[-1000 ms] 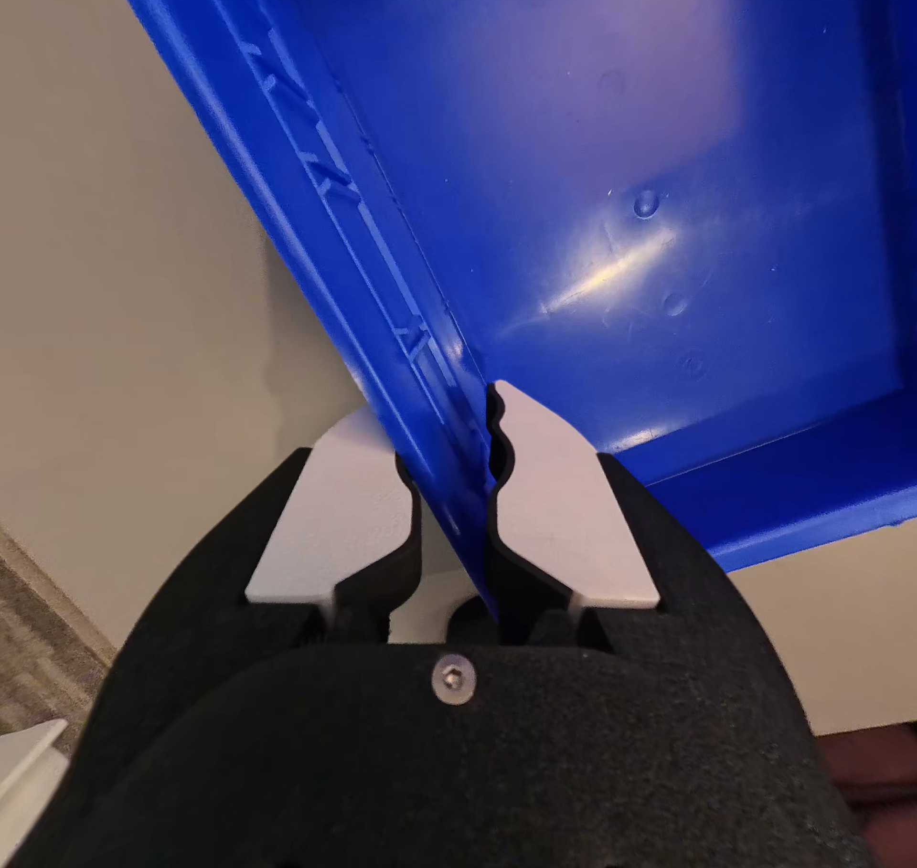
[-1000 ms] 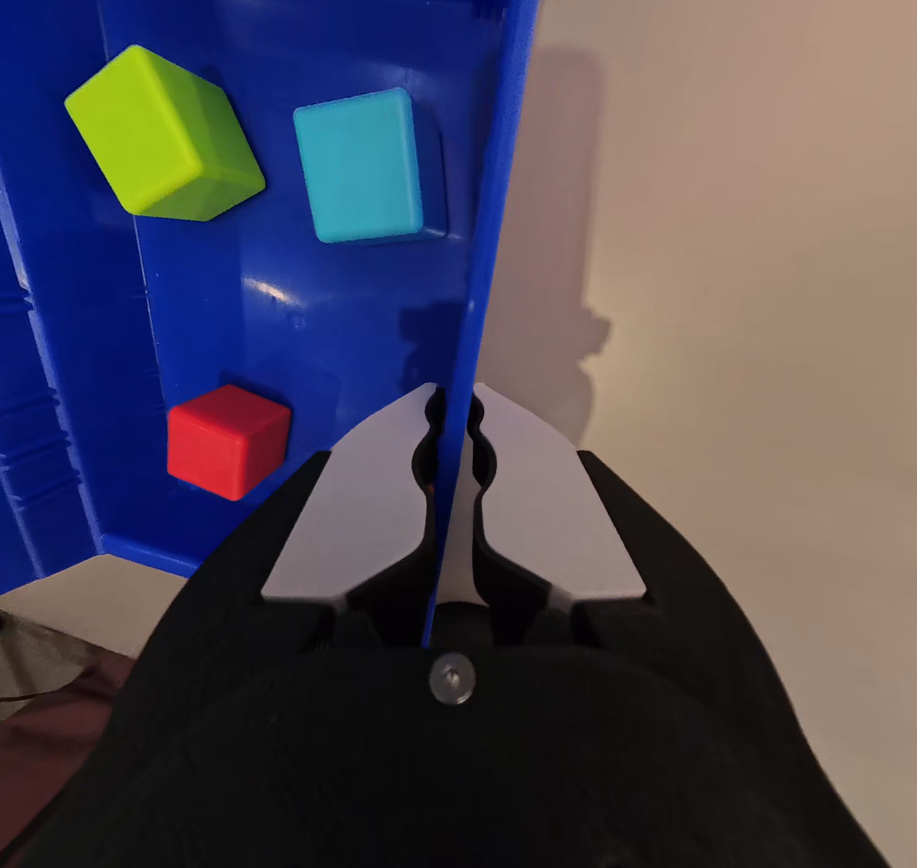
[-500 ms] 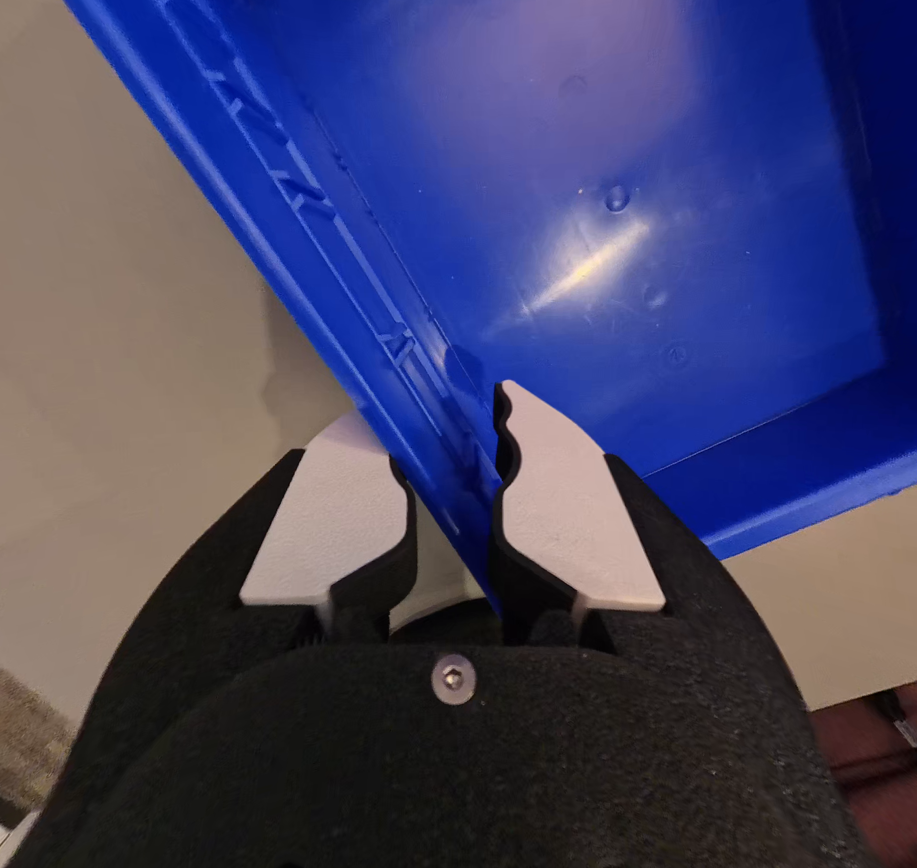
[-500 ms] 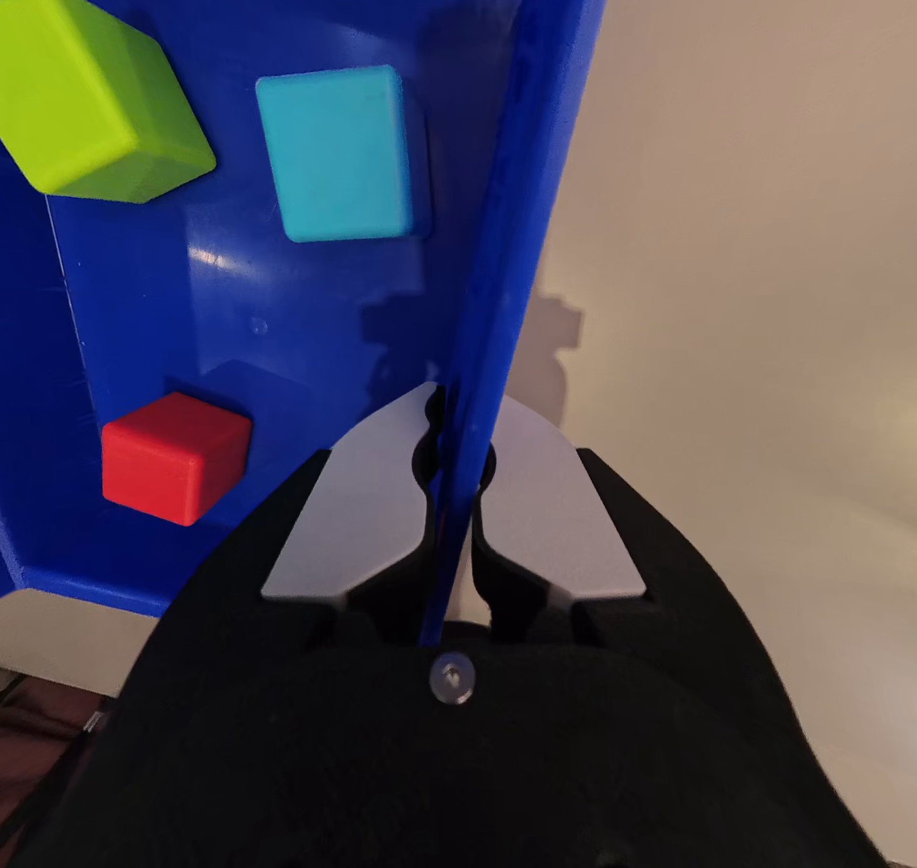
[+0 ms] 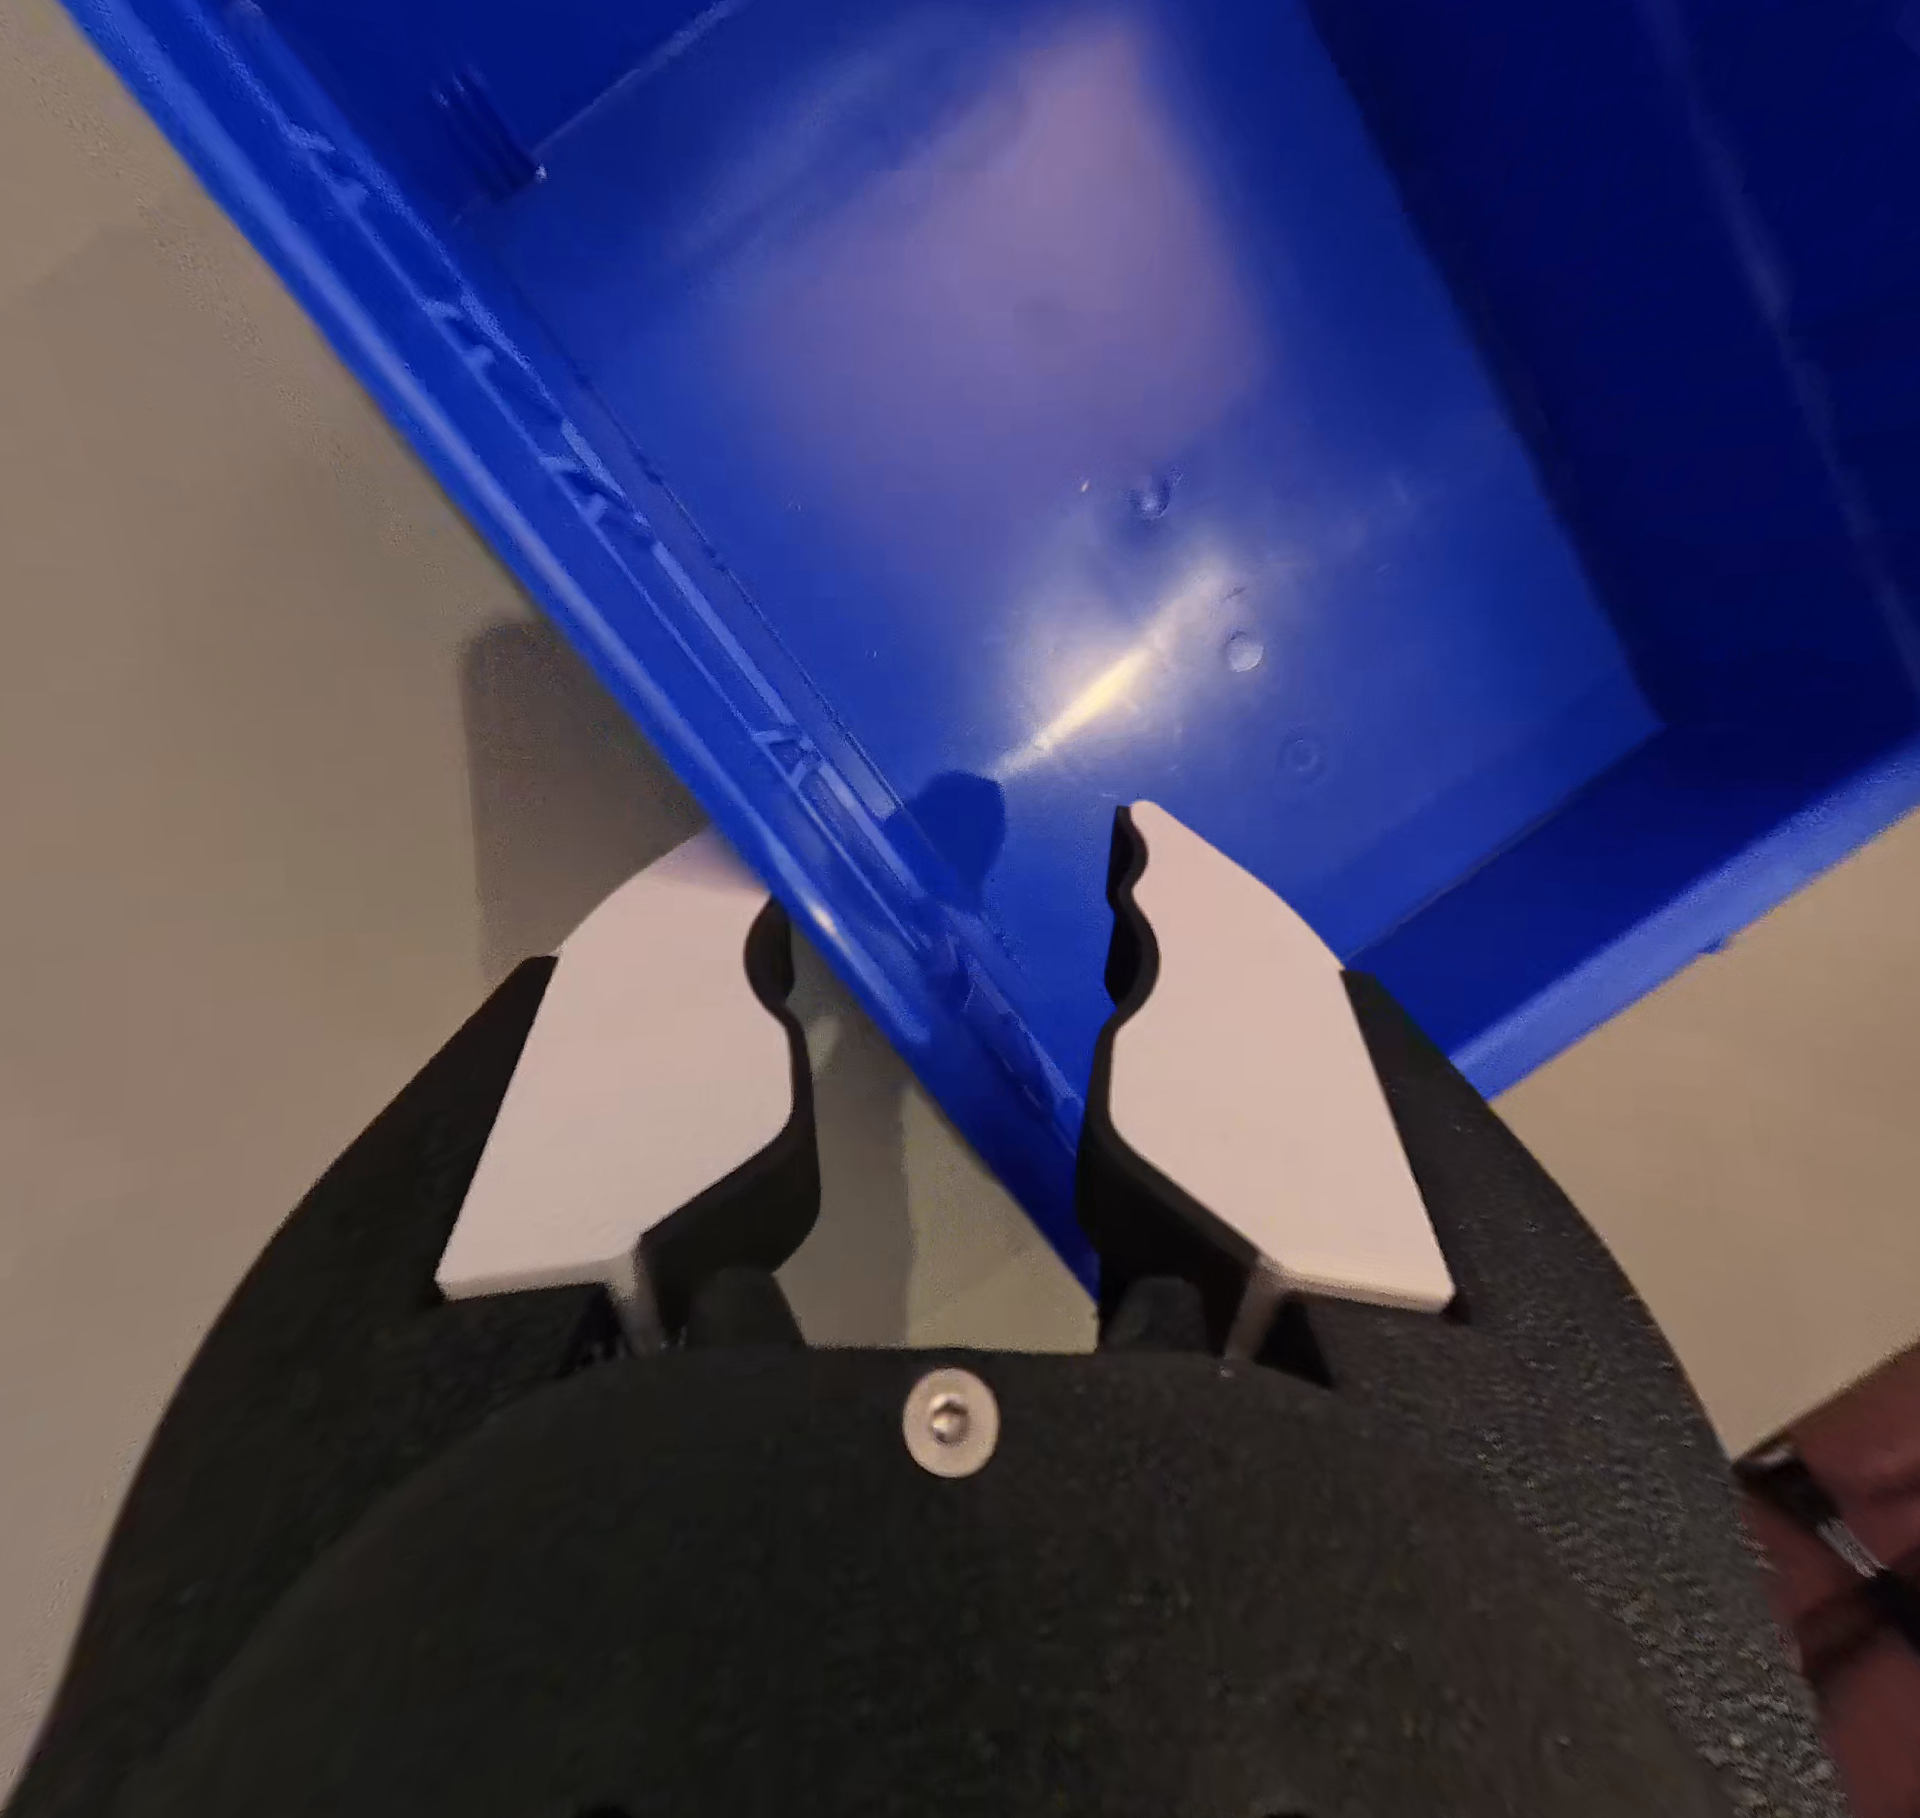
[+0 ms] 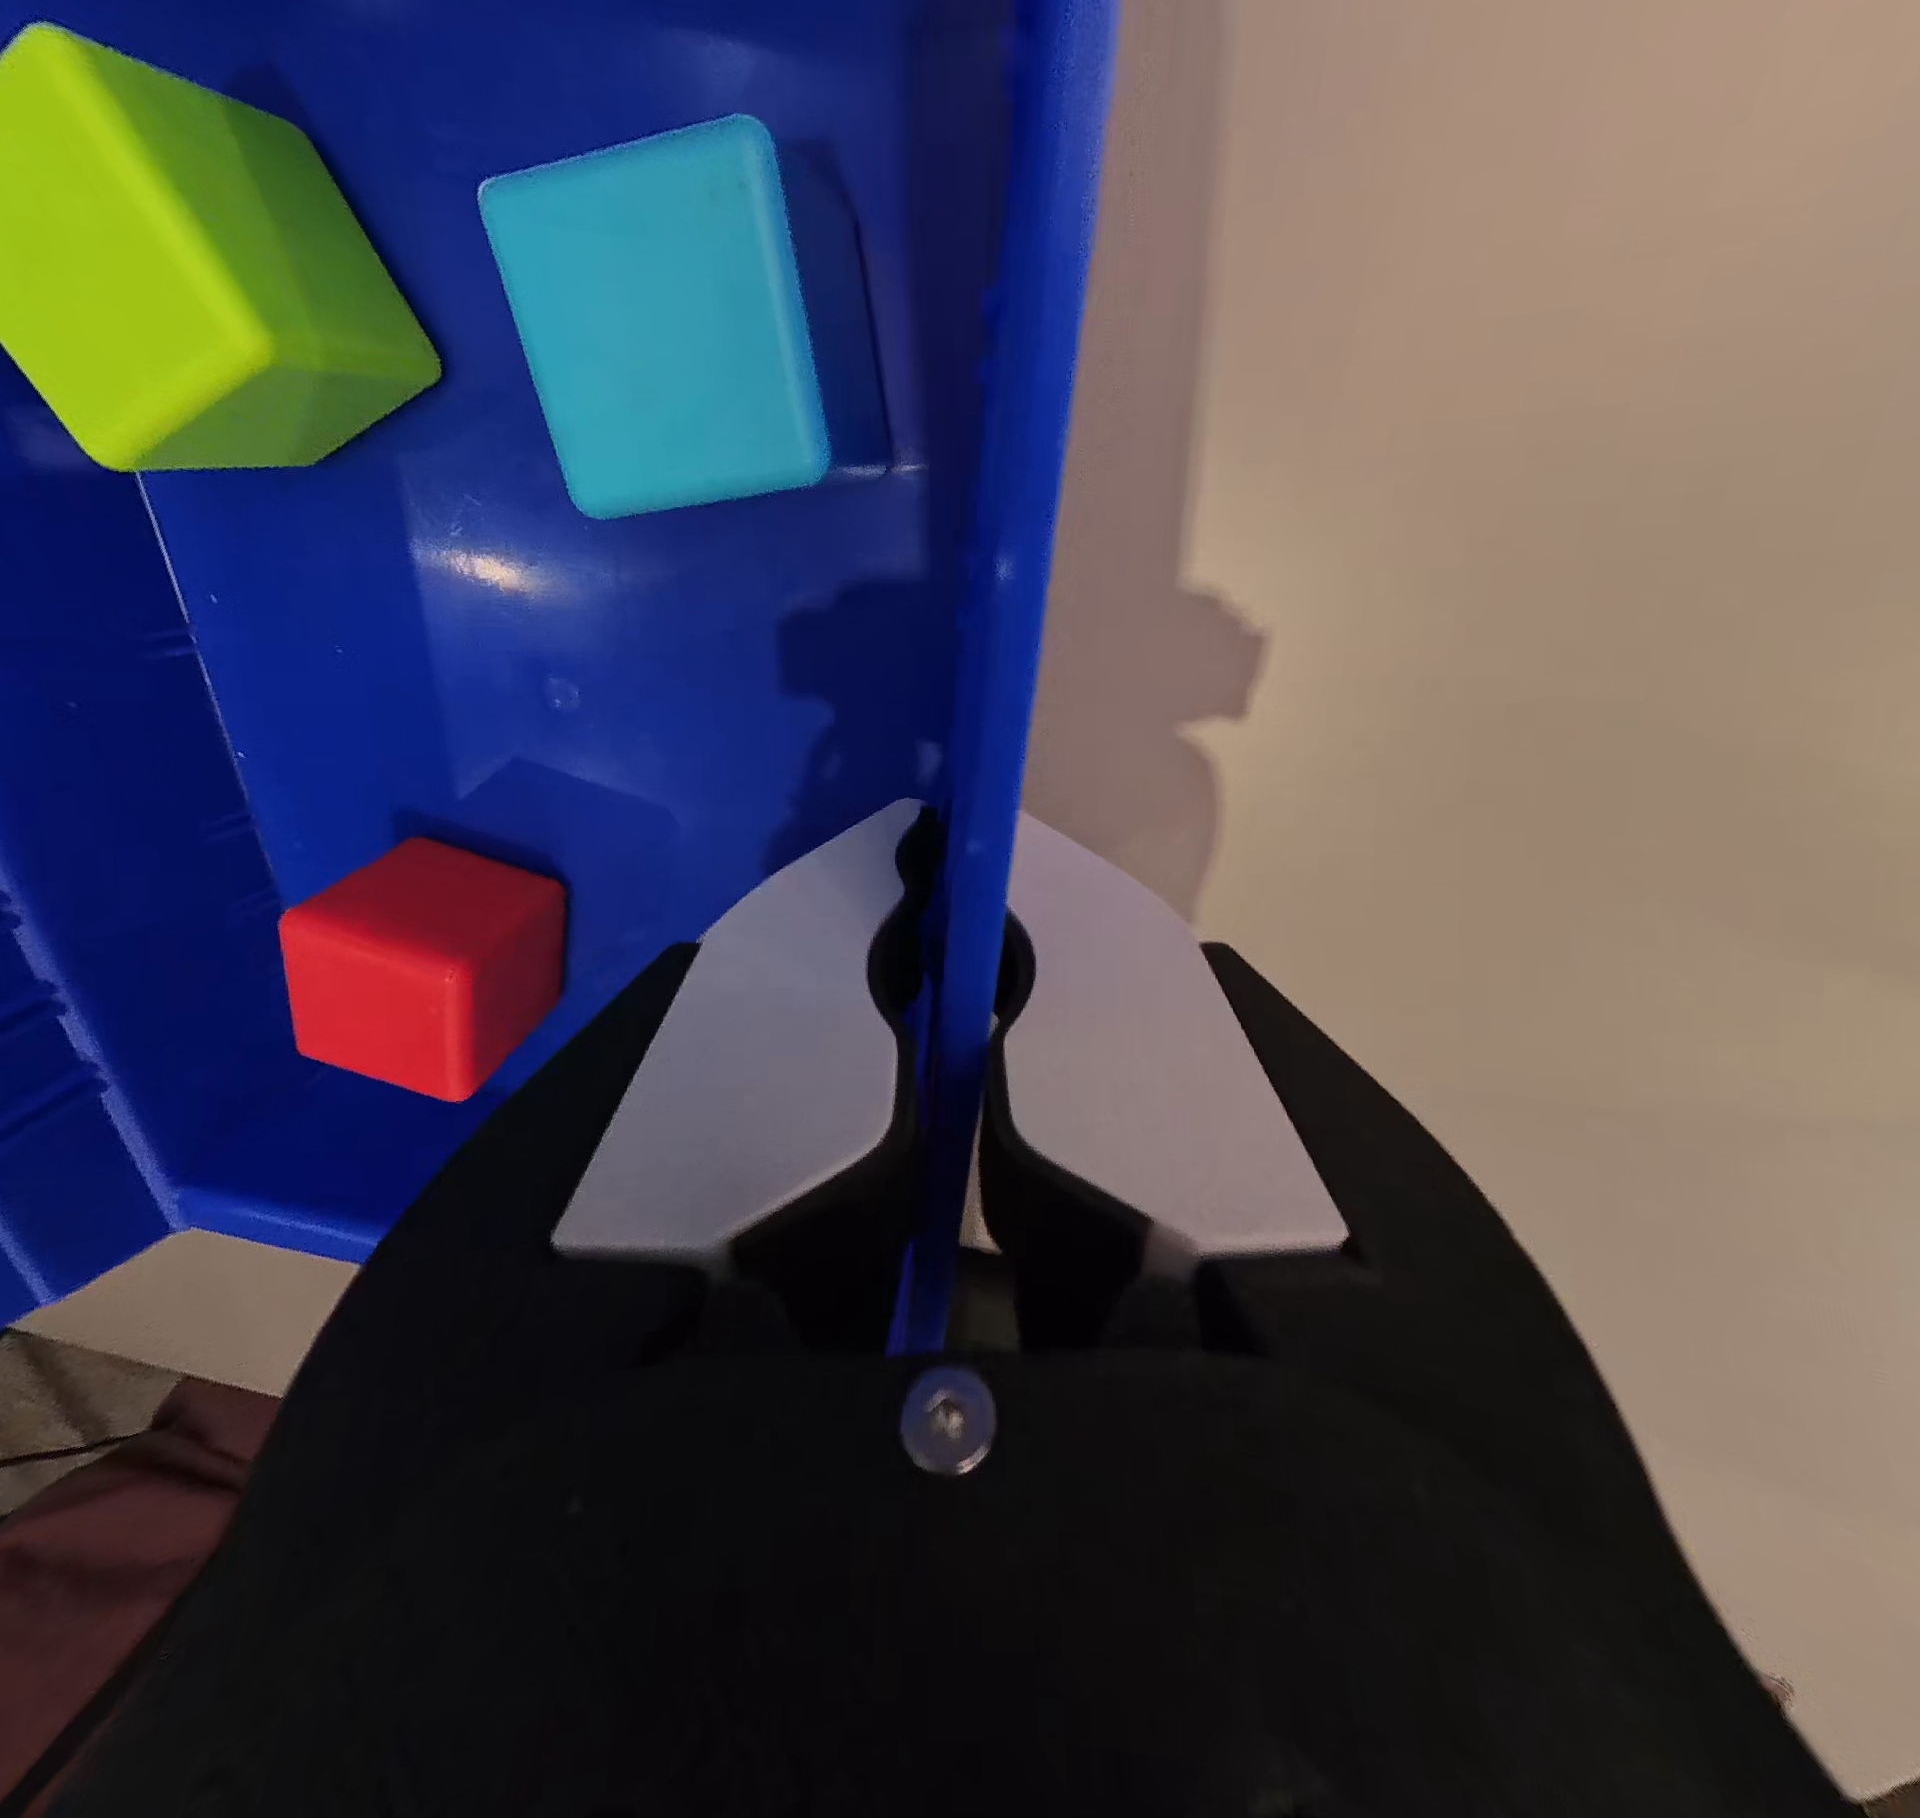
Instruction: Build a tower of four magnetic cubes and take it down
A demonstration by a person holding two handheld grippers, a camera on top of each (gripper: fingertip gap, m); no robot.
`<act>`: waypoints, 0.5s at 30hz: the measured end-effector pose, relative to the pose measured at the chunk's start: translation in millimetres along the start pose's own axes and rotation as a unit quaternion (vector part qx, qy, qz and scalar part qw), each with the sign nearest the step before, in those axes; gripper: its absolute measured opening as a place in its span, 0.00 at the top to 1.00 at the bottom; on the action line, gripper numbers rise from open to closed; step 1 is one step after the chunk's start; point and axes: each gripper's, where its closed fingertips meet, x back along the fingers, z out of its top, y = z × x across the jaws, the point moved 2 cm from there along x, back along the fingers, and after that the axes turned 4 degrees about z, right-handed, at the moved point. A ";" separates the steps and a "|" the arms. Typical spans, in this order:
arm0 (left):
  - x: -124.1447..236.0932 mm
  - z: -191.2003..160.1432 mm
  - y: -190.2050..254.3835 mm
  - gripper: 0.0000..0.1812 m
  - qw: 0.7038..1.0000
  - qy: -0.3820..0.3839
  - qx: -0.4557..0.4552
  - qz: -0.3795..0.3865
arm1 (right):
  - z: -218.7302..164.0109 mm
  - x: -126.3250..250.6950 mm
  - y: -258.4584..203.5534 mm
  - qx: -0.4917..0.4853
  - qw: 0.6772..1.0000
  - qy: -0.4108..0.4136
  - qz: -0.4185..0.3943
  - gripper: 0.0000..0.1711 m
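Here the blue bin [image 6: 644, 688] sits on a pale table [image 6: 1507, 625], and each gripper straddles one of its side walls, probably to shift or steady it before any stacking begins. The right gripper [image 6: 961, 833] is pinched tight on the thin right-hand wall, one finger inside and one outside. The left gripper [image 5: 935, 895] stands apart around the opposite wall, its fingers clear of the plastic with a visible gap, so it is not gripping. Three cubes lie loose on the bin floor, well apart from each other: a green cube [image 6: 197, 262] at the far left, a teal cube [image 6: 655, 314] near the right wall, and a red cube [image 6: 416, 968] closest to the right gripper. No fourth cube shows, and no tower exists yet.
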 end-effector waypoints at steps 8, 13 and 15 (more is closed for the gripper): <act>102.1 14.2 -25.3 0.67 0.985 0.169 0.021 -0.013 | 4.6 3.1 19.0 0.001 0.999 -0.018 0.036 0.95; 152.9 -10.6 -56.7 0.69 0.976 0.211 0.029 0.053 | 2.1 13.2 47.1 -0.005 0.999 -0.042 0.034 0.96; 175.5 -17.5 -63.6 0.71 0.966 0.250 0.039 0.047 | -2.6 22.5 55.4 -0.012 0.998 -0.048 0.029 0.95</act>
